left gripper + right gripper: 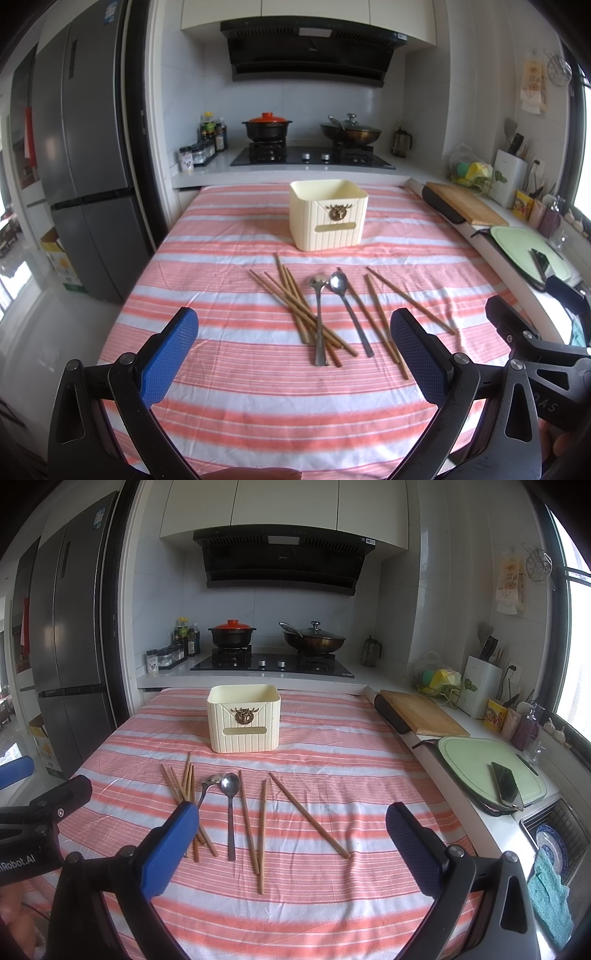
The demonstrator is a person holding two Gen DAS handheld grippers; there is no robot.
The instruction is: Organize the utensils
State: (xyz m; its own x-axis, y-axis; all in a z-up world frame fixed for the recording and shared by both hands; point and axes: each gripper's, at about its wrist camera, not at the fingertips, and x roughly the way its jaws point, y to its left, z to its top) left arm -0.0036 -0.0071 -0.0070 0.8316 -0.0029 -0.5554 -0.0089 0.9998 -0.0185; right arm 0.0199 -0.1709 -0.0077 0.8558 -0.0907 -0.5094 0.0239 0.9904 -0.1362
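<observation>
Several wooden chopsticks and two metal spoons lie loose on the pink-and-white striped tablecloth. Behind them stands a cream ribbed utensil box, upright and with nothing showing inside. My left gripper hovers open near the table's front, with the utensils ahead of its blue pads. Farther right, my right gripper is open too, above the spoons and the loose chopsticks. Neither gripper holds anything.
A counter runs along the right with a wooden cutting board, a green board with a phone on it, and a sink rack. The stove with two pots is behind the table, the fridge at left.
</observation>
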